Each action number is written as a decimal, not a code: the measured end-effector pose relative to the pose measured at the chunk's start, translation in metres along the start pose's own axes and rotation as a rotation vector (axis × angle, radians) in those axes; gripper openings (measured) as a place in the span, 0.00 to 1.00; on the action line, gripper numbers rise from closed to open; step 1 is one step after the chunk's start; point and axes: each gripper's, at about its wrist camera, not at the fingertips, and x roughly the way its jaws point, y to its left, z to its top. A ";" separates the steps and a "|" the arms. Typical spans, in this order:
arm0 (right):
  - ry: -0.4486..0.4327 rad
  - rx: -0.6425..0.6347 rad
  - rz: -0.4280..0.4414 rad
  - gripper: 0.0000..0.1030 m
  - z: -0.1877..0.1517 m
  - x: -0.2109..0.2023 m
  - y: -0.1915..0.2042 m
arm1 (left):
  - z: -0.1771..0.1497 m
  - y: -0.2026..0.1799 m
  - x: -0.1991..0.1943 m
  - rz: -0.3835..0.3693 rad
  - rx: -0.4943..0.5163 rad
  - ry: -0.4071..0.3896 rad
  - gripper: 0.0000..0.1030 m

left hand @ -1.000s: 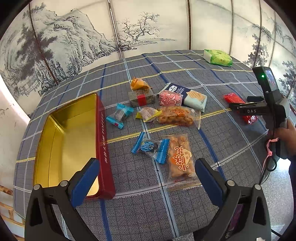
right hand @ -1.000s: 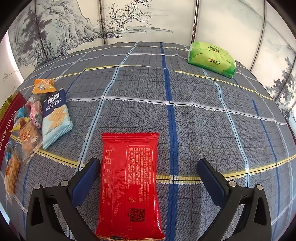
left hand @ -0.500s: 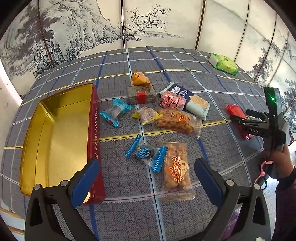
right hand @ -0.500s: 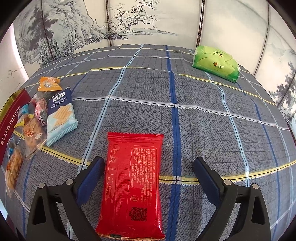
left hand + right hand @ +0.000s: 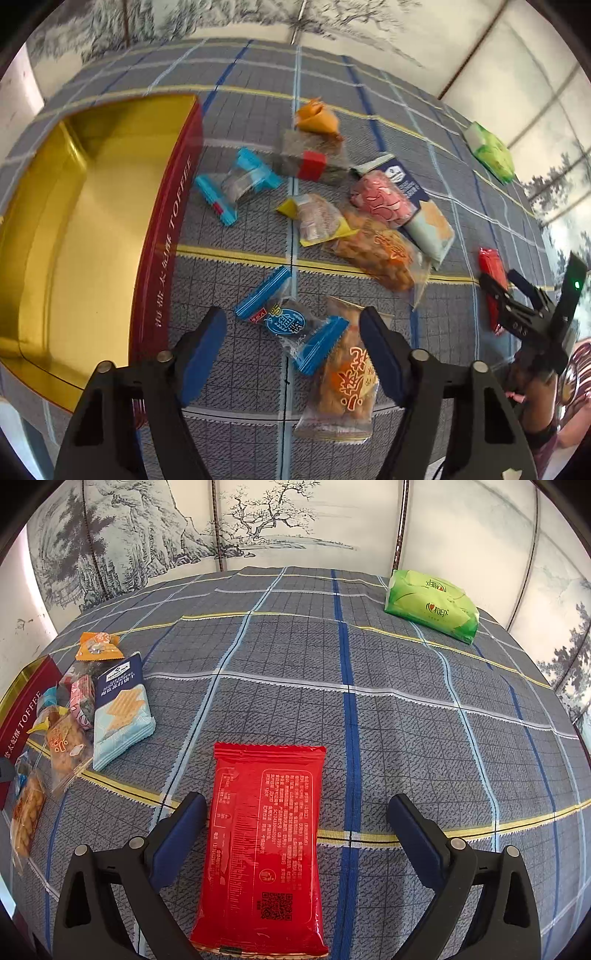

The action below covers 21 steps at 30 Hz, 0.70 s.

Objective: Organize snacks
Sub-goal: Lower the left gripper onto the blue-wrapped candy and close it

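Note:
My left gripper (image 5: 293,345) is open and straddles a blue-ended wrapped candy (image 5: 290,324) on the checked cloth. An orange snack bag (image 5: 345,384) lies just right of it. The open gold-lined red toffee tin (image 5: 162,236) stands at the left. More snacks lie beyond: a blue candy (image 5: 236,182), a yellow-edged pack (image 5: 317,219), a pink pack (image 5: 384,201), an orange pouch (image 5: 317,118). My right gripper (image 5: 297,818) is open around a flat red packet (image 5: 264,830), also seen in the left wrist view (image 5: 491,266).
A green tissue pack (image 5: 430,605) sits at the far right corner of the table. A light blue cracker pack (image 5: 122,709) lies at the edge of the snack pile. Painted screen panels (image 5: 258,524) stand behind the table.
My left gripper has dropped and moved forward over the blue-ended candy, and its jaws have narrowed. My right gripper has stayed over the red packet.

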 end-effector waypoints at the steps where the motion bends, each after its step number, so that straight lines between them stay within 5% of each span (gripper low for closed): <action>1: 0.000 0.000 0.000 0.96 0.000 0.000 0.000 | 0.002 0.000 0.001 0.016 -0.004 -0.005 0.63; 16: 0.003 -0.007 0.008 0.99 -0.001 0.001 0.002 | 0.007 -0.006 0.000 0.025 -0.184 0.127 0.60; 21: 0.005 -0.010 0.015 1.00 -0.002 0.001 0.003 | 0.007 0.004 0.016 0.027 -0.288 0.170 0.46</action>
